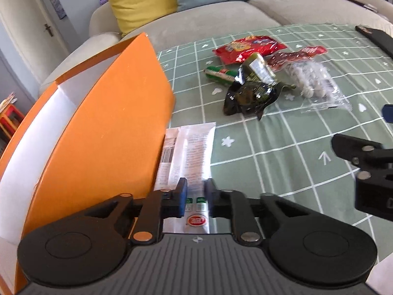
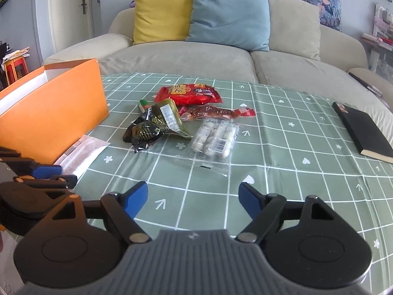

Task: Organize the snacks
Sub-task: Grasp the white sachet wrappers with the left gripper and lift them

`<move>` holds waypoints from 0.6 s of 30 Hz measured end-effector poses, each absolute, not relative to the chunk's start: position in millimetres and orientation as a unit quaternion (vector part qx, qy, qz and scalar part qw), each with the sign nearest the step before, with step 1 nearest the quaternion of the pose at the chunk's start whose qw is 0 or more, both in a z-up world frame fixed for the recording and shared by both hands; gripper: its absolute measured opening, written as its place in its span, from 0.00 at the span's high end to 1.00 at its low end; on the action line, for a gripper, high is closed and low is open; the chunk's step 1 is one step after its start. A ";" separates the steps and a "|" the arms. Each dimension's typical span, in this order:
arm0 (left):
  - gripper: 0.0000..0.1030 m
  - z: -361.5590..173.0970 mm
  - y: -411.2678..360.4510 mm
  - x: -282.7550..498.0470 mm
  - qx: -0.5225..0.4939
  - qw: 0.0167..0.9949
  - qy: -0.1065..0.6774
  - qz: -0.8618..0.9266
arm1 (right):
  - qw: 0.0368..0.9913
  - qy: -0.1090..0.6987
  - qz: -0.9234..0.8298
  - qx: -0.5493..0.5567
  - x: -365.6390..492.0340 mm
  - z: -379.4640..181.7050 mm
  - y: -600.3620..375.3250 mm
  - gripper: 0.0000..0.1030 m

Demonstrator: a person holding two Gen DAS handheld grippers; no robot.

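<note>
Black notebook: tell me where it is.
In the right wrist view, the black notebook lies at the far right of the green checked tablecloth, apart from the snack pile, near the sofa.

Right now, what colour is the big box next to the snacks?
Orange outside, white inside. The box shows best in the right wrist view.

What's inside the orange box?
Only white walls show inside the orange box. Its near side hides the bottom, so whether any snacks are in it can't be seen. A white packet lies outside, beside it.

Both wrist views look low across the tablecloth [image 2: 270, 127] toward the sofa [image 2: 186, 59], sharing the snacks [image 1: 248, 73]
</note>
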State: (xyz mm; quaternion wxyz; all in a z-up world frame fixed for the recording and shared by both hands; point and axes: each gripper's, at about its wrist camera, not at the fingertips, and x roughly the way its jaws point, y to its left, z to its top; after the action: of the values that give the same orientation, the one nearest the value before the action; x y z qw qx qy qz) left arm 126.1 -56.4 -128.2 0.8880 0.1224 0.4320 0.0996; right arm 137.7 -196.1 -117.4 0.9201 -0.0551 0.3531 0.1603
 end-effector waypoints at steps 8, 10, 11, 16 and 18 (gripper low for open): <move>0.98 -121.4 -71.6 125.9 0.108 0.901 0.419 0.026 | 0.921 0.355 0.150 -0.056 150.0 -121.1 -194.5 0.28; 0.98 -119.3 -74.6 125.7 0.115 0.903 0.413 0.035 | 0.922 0.353 0.150 -0.057 150.7 -121.2 -195.4 0.28; 0.98 -117.5 -74.5 125.6 0.111 0.905 0.409 0.032 | 0.922 0.354 0.150 -0.056 150.9 -121.2 -196.0 0.28; 0.97 -112.2 -74.6 126.8 0.077 0.915 0.397 -0.012 | 0.922 0.352 0.149 -0.056 153.2 -121.0 -197.5 0.28; 0.90 -113.9 -76.0 128.6 0.078 0.909 0.408 -0.024 | 0.924 0.350 0.145 -0.062 155.3 -120.6 -198.6 0.28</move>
State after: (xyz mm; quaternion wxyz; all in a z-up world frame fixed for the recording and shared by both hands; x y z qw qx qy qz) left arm 128.6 -76.0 -113.9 0.9095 0.0778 0.4077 -0.0243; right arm 155.3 -198.6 -120.6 0.9235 -0.0617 0.3497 0.1450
